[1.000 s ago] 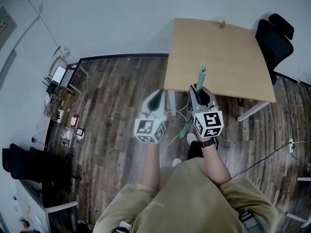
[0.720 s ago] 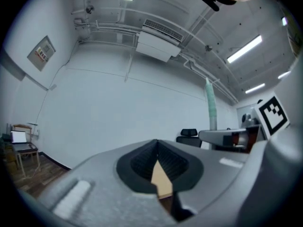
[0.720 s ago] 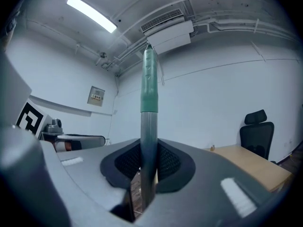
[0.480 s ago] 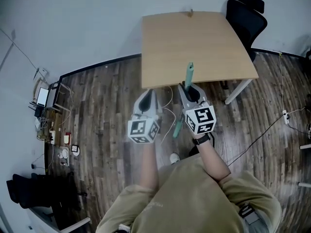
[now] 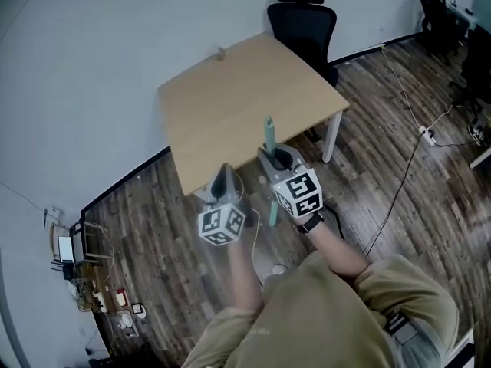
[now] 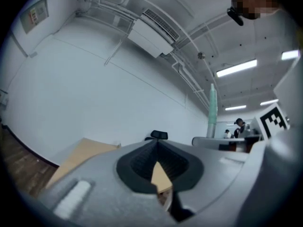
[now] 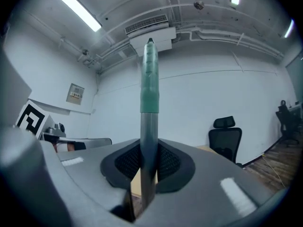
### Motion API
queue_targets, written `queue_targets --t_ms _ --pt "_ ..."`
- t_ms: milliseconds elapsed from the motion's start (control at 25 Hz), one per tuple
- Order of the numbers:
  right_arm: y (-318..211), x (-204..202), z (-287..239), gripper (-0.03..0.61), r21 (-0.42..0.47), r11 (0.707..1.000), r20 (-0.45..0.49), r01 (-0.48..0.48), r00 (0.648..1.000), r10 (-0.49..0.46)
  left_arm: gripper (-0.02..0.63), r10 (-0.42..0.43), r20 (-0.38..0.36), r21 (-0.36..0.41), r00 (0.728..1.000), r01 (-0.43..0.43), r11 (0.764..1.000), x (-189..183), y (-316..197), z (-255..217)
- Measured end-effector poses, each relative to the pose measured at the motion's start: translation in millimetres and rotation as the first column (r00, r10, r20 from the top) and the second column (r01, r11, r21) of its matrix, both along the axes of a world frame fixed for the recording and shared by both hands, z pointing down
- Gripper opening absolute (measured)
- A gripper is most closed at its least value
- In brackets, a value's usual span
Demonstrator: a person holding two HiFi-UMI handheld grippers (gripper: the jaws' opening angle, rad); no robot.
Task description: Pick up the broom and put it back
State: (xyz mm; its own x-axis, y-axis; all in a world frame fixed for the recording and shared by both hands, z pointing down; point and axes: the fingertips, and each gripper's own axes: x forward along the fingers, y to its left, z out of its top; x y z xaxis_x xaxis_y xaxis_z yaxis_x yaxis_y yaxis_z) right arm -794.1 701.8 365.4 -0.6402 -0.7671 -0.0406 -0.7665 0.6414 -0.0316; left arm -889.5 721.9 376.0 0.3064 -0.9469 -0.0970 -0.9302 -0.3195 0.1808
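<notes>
We hold the broom (image 7: 149,103) in our right claw (image 7: 149,151). Its grey handle stands upright between the two pads, which press on it from either side, so that claw is closed on the handle. The green grip end rises well above the jaws. In the head view the rest of the handle runs down below the claw toward the floor (image 5: 153,228). We cannot make out the brush end there.

Our left claw (image 6: 157,145) is just beside the right one, on its left, and the two are level with each other but apart. Its jaw tips meet and nothing is between them, so it is closed and empty. From its own view the broom's green end shows off to its right, upright next to the right claw's marker cube.

Ahead of both claws is a light wooden table (image 5: 222,106), with its near edge close beyond the jaw tips in the head view. Beyond the table's far corner, ahead and to the right of the right claw, stands a black chair (image 5: 303,18). The white wall (image 5: 92,67) runs behind the table, ahead and left of the left claw. To the right of the right claw a cable (image 5: 399,175) lies across the dark floor.
</notes>
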Motion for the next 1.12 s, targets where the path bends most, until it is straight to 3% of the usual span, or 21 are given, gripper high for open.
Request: queue_targets --t_ms 160,320,440,520,640,800,1000,1120 --pt "-14.5 87.8 2.8 0.055 0.012 0.997 -0.011 -0.075 0.997 0.076 0.002 0.077 0.048 0.018 0.996 -0.078 0.997 91.3 -26.7 -1.8" --pt "-31.4 173.8 -6.5 0.055 0.032 0.987 -0.006 -0.158 0.987 0.158 0.002 0.193 0.040 0.021 0.980 -0.194 0.981 179.6 -59.5 -6.7" --pt "-33.9 249.2 11.5 0.055 0.001 0.976 -0.014 -0.218 0.976 0.218 0.002 0.295 0.060 0.014 0.954 -0.296 0.955 263.8 -71.2 8.0" --pt "-34.3 310.3 26.1 0.055 -0.015 0.951 -0.013 -0.308 0.951 0.308 0.002 0.380 0.065 0.005 0.923 -0.381 0.925 328.3 -81.3 22.1" --pt "-35.7 398.8 36.3 0.055 -0.036 0.894 -0.020 -0.447 0.894 0.447 0.002 0.520 0.069 -0.022 0.851 -0.520 0.854 423.2 -91.4 33.8" --pt "-23.1 495.2 42.4 0.055 -0.034 0.806 -0.029 -0.591 0.807 0.590 0.002 0.673 0.131 -0.034 0.728 -0.675 0.737 524.0 -81.6 38.9" --pt "-12.4 602.8 65.7 0.057 -0.041 0.642 -0.046 -0.765 0.644 0.764 0.002 0.803 0.133 -0.037 0.580 -0.807 0.589 629.2 -93.0 56.1" --pt "-0.6 672.7 77.8 0.057 -0.066 0.536 -0.036 -0.842 0.539 0.842 0.002 0.873 0.113 -0.054 0.474 -0.875 0.481 705.7 -91.9 68.3"
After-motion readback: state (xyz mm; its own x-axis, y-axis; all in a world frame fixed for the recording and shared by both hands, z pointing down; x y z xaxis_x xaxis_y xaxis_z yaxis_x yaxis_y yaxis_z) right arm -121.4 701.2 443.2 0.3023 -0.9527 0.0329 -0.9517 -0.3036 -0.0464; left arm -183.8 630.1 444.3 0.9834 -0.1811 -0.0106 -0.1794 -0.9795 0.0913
